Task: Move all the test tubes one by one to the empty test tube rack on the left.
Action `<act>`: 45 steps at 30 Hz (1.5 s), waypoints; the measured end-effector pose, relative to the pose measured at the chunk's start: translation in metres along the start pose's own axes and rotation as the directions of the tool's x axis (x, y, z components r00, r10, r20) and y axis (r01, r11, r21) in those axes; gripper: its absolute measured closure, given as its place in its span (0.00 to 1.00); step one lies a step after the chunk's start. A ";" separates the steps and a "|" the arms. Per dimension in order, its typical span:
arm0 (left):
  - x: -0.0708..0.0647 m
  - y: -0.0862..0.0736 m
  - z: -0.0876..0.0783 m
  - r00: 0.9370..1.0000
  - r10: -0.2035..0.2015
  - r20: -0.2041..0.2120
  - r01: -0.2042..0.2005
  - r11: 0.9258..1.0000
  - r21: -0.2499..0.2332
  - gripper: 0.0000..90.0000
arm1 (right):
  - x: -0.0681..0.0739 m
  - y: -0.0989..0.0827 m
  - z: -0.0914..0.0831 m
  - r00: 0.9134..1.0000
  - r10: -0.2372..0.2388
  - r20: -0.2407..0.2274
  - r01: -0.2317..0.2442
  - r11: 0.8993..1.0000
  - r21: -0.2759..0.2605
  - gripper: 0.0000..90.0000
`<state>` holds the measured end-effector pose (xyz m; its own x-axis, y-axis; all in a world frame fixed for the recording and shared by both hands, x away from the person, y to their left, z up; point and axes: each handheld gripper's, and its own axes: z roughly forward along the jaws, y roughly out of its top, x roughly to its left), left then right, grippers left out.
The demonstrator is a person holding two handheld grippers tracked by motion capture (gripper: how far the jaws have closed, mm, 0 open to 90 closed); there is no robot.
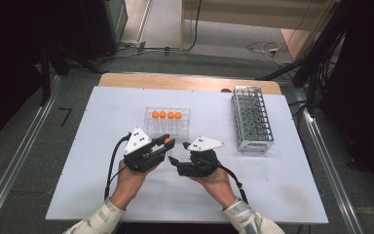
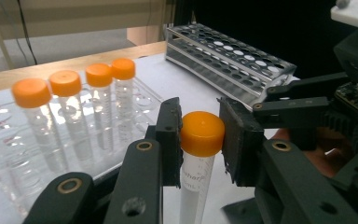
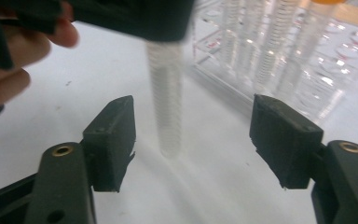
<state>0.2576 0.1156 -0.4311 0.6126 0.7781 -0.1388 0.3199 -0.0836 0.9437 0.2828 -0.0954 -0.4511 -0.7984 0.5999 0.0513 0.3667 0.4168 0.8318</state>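
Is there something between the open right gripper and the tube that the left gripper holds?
Nothing visible. The tube hangs from the left gripper, which clamps its orange cap, and the right gripper has open jaws on both sides of it, with only bare table behind.

Clear plastic tube (image 2: 196,182) with orange screw cap (image 2: 202,133), upright, printed lettering down the side. Cap clamped between two black pads, body hanging free below. In right gripper view, ribbed clear body (image 3: 166,100) vertical, rounded lower end just above white tabletop, blurred. In high view, orange cap (image 1: 167,141) just in front of the clear rack, near table's middle. Contents of tube not discernible.
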 end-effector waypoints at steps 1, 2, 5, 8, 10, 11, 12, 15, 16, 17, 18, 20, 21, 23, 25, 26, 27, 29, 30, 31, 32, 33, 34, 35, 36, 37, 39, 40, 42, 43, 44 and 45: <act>0.002 0.001 -0.001 1.000 -0.004 -0.005 0.004 1.000 -0.002 0.78 | -0.002 -0.001 -0.002 1.000 0.008 0.007 -0.008 1.000 0.003 0.32; 0.004 0.002 -0.003 1.000 -0.010 -0.009 0.009 1.000 -0.005 0.78 | -0.005 -0.002 -0.005 1.000 0.011 0.012 -0.011 1.000 0.003 0.31; 0.010 0.006 -0.007 0.999 -0.022 -0.024 0.022 1.000 -0.013 0.78 | -0.014 -0.006 -0.013 0.999 0.031 0.030 -0.031 1.000 0.004 0.29; 0.017 0.010 -0.011 0.998 -0.046 -0.037 0.045 0.999 -0.028 0.78 | -0.023 -0.010 -0.022 0.998 0.047 0.048 -0.047 0.999 -0.004 0.29; 0.021 0.014 -0.013 0.997 -0.054 -0.049 0.053 0.998 -0.032 0.78 | -0.028 -0.013 -0.028 0.996 0.058 0.061 -0.057 0.998 -0.009 0.28; 0.023 0.016 -0.014 0.997 -0.053 -0.054 0.052 0.998 -0.034 0.78 | -0.031 -0.015 -0.030 0.996 0.064 0.069 -0.064 0.998 -0.011 0.28; 0.024 0.017 -0.015 0.997 -0.057 -0.061 0.055 0.998 -0.038 0.78 | -0.033 -0.016 -0.033 0.995 0.068 0.075 -0.068 0.998 -0.010 0.28; 0.029 0.022 -0.017 0.995 -0.056 -0.080 0.053 0.998 -0.040 0.78 | -0.040 -0.019 -0.041 0.992 0.086 0.091 -0.085 0.996 -0.019 0.28; 0.030 0.024 -0.017 0.995 -0.060 -0.086 0.057 0.997 -0.045 0.78 | -0.043 -0.020 -0.043 0.991 0.090 0.096 -0.088 0.996 -0.023 0.27; 0.032 0.025 -0.018 0.994 -0.060 -0.092 0.056 0.997 -0.046 0.78 | -0.045 -0.021 -0.045 0.991 0.096 0.097 -0.094 0.995 -0.026 0.27; 0.034 0.027 -0.018 0.993 -0.062 -0.099 0.057 0.997 -0.048 0.78 | -0.047 -0.021 -0.047 0.990 0.105 0.098 -0.102 0.994 -0.027 0.27; 0.037 0.030 -0.019 0.992 -0.067 -0.109 0.062 0.997 -0.051 0.78 | -0.050 -0.023 -0.051 0.988 0.111 0.108 -0.108 0.994 -0.031 0.27; 0.039 0.032 -0.019 0.991 -0.068 -0.114 0.062 0.997 -0.053 0.78 | -0.051 -0.024 -0.053 0.987 0.114 0.113 -0.111 0.993 -0.032 0.27; 0.042 0.036 -0.019 0.990 -0.065 -0.127 0.058 0.997 -0.056 0.78 | -0.054 -0.026 -0.056 0.986 0.118 0.120 -0.114 0.993 -0.035 0.27; 0.045 0.041 -0.019 0.988 -0.064 -0.142 0.056 0.997 -0.058 0.78 | -0.058 -0.028 -0.058 0.984 0.123 0.129 -0.119 0.992 -0.034 0.27; 0.047 0.043 -0.019 0.987 -0.063 -0.150 0.055 0.997 -0.059 0.78 | -0.059 -0.029 -0.059 0.983 0.125 0.133 -0.122 0.992 -0.031 0.27; 0.049 0.045 -0.019 0.986 -0.064 -0.157 0.055 0.997 -0.059 0.78 | -0.060 -0.030 -0.060 0.982 0.132 0.136 -0.128 0.991 -0.033 0.27; 0.053 0.048 -0.018 0.983 -0.064 -0.174 0.054 0.997 -0.059 0.78 | -0.062 -0.031 -0.063 0.981 0.135 0.140 -0.131 0.991 -0.035 0.27; 0.055 0.050 -0.017 0.982 -0.063 -0.180 0.052 0.997 -0.061 0.78 | -0.063 -0.032 -0.063 0.981 0.136 0.142 -0.132 0.991 -0.037 0.27; 0.057 0.051 -0.016 0.980 -0.064 -0.189 0.053 0.997 -0.063 0.78 | -0.063 -0.032 -0.064 0.980 0.137 0.144 -0.134 0.990 -0.036 0.27; 0.059 0.052 -0.015 0.978 -0.061 -0.199 0.050 0.997 -0.062 0.78 | -0.064 -0.033 -0.065 0.980 0.138 0.146 -0.134 0.990 -0.035 0.27; 0.060 0.054 -0.013 0.976 -0.064 -0.207 0.052 0.997 -0.063 0.78 | -0.065 -0.033 -0.065 0.979 0.139 0.148 -0.135 0.990 -0.035 0.27; 0.062 0.055 -0.012 0.975 -0.061 -0.213 0.049 0.997 -0.061 0.78 | -0.065 -0.034 -0.065 0.979 0.140 0.148 -0.136 0.990 -0.036 0.27; 0.064 0.056 -0.010 0.973 -0.062 -0.221 0.049 0.997 -0.063 0.78 | -0.066 -0.034 -0.066 0.978 0.143 0.149 -0.139 0.990 -0.038 0.27; 0.066 0.058 -0.008 0.971 -0.063 -0.229 0.050 0.997 -0.064 0.78 | -0.066 -0.034 -0.066 0.978 0.144 0.151 -0.140 0.989 -0.037 0.27; 0.067 0.059 -0.006 0.970 -0.063 -0.236 0.049 0.997 -0.065 0.78 | -0.066 -0.034 -0.066 0.978 0.143 0.150 -0.139 0.990 -0.038 0.27; 0.071 0.061 -0.002 0.966 -0.060 -0.252 0.045 0.997 -0.065 0.78 | -0.066 -0.034 -0.067 0.978 0.142 0.150 -0.137 0.990 -0.038 0.27; 0.072 0.062 0.000 0.964 -0.061 -0.258 0.045 0.997 -0.064 0.78 | -0.066 -0.034 -0.067 0.978 0.142 0.150 -0.138 0.990 -0.036 0.27; 0.075 0.063 0.004 0.962 -0.063 -0.266 0.047 0.997 -0.064 0.78 | -0.066 -0.034 -0.067 0.978 0.145 0.149 -0.142 0.989 -0.036 0.27; 0.076 0.064 0.006 0.961 -0.059 -0.271 0.044 0.997 -0.063 0.78 | -0.067 -0.034 -0.067 0.978 0.144 0.149 -0.140 0.989 -0.038 0.27; 0.077 0.064 0.009 0.960 -0.056 -0.276 0.040 0.997 -0.064 0.78 | -0.067 -0.034 -0.067 0.978 0.145 0.148 -0.140 0.989 -0.039 0.27; 0.077 0.064 0.011 0.958 -0.052 -0.281 0.036 0.997 -0.061 0.78 | -0.067 -0.034 -0.067 0.978 0.146 0.149 -0.141 0.989 -0.040 0.27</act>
<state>0.3333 0.1639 -0.3842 0.3676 0.9248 -0.0977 0.2970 -0.0172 0.9547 0.2917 -0.1959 -0.4459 -0.6565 0.7490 0.0894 0.4564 0.3000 0.8377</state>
